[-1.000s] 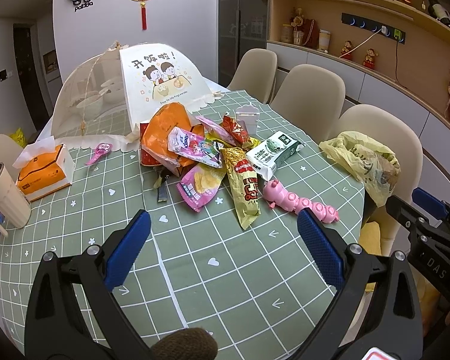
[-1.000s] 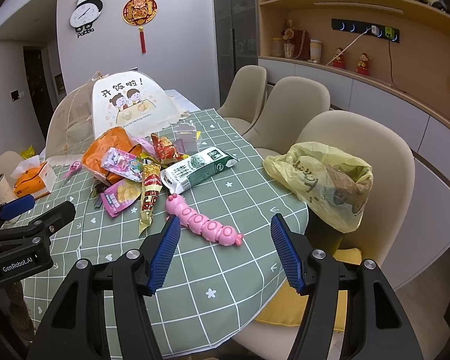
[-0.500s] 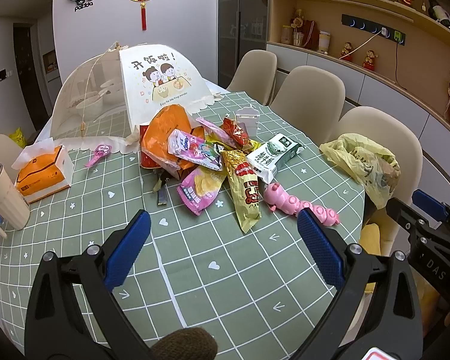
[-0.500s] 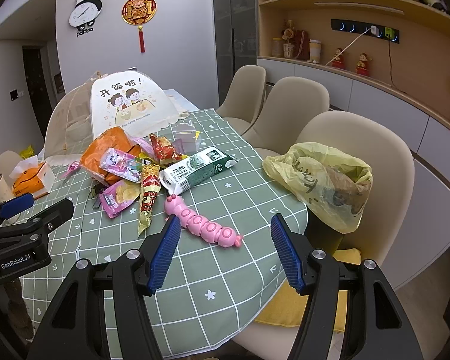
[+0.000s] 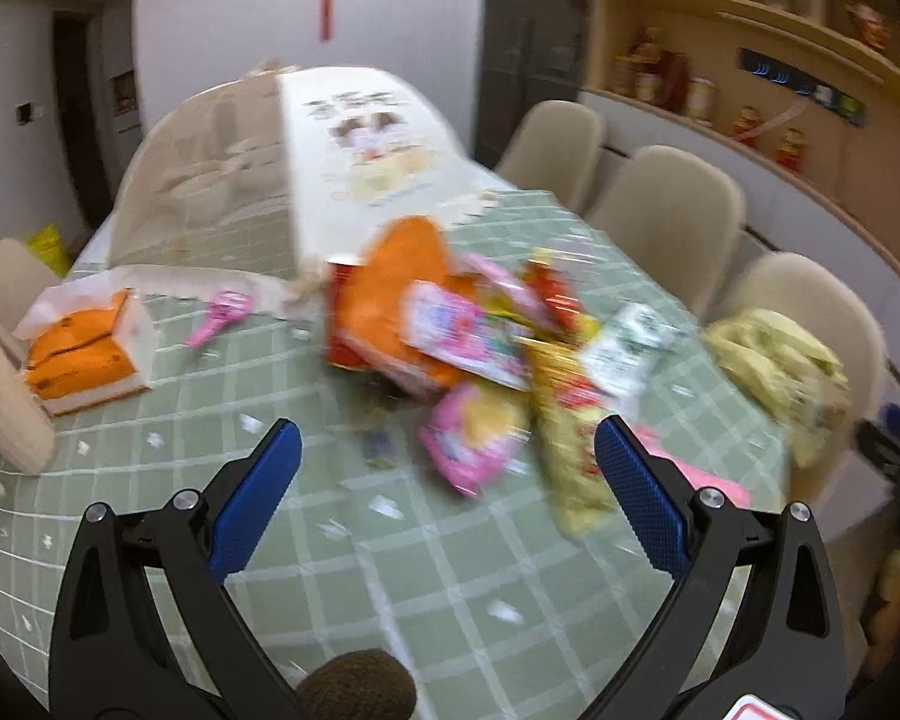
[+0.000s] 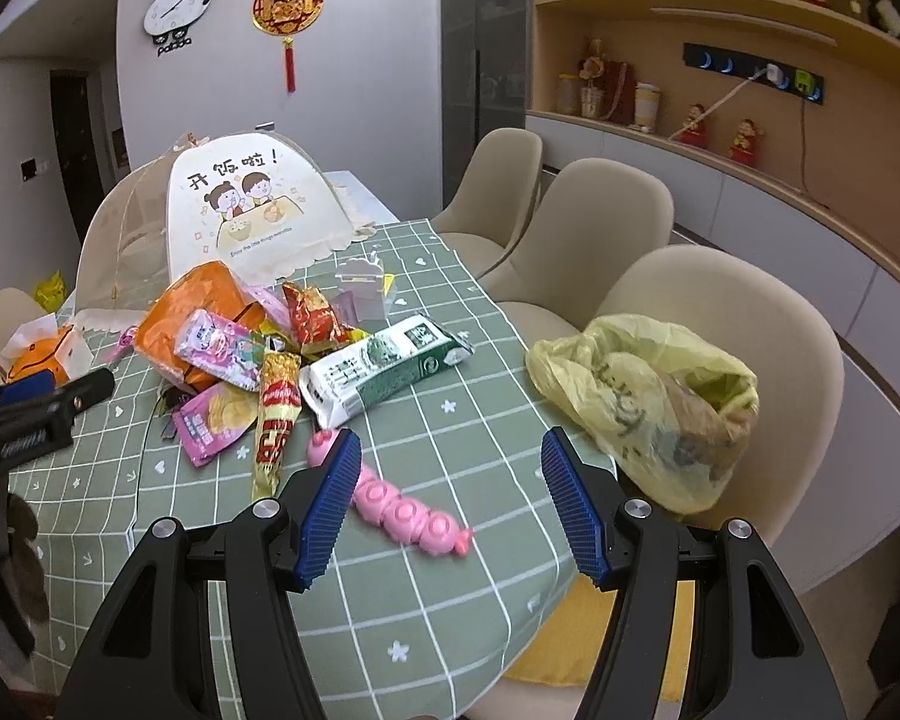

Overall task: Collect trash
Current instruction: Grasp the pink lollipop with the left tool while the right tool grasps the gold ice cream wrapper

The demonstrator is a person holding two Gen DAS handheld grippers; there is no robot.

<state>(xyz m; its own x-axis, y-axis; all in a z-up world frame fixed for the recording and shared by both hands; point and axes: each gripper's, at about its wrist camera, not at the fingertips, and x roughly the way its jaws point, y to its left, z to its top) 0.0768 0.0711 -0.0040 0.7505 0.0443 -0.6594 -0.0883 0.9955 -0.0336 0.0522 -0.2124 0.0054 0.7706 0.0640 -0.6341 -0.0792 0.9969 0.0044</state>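
Observation:
A pile of snack wrappers (image 6: 234,360) lies on the green checked tablecloth (image 6: 450,600): an orange bag (image 6: 198,306), pink packets, a long yellow-red packet (image 6: 276,414) and a green-white milk carton (image 6: 384,366). The pile is blurred in the left wrist view (image 5: 468,354). A yellow plastic bag (image 6: 648,402) sits open on the nearest chair (image 6: 768,324). My left gripper (image 5: 447,498) is open and empty, just short of the pile. My right gripper (image 6: 450,510) is open and empty above a pink caterpillar toy (image 6: 402,510).
A mesh food cover (image 6: 234,210) stands at the back of the table. An orange tissue box (image 5: 84,354) and a beige cup (image 5: 0,408) are at the left. A pink toy key (image 5: 219,315) lies near the cover. Three beige chairs line the right side.
My left gripper has moved forward quickly toward the wrapper pile, and its view is now blurred. My right gripper has moved slightly forward over the pink toy.

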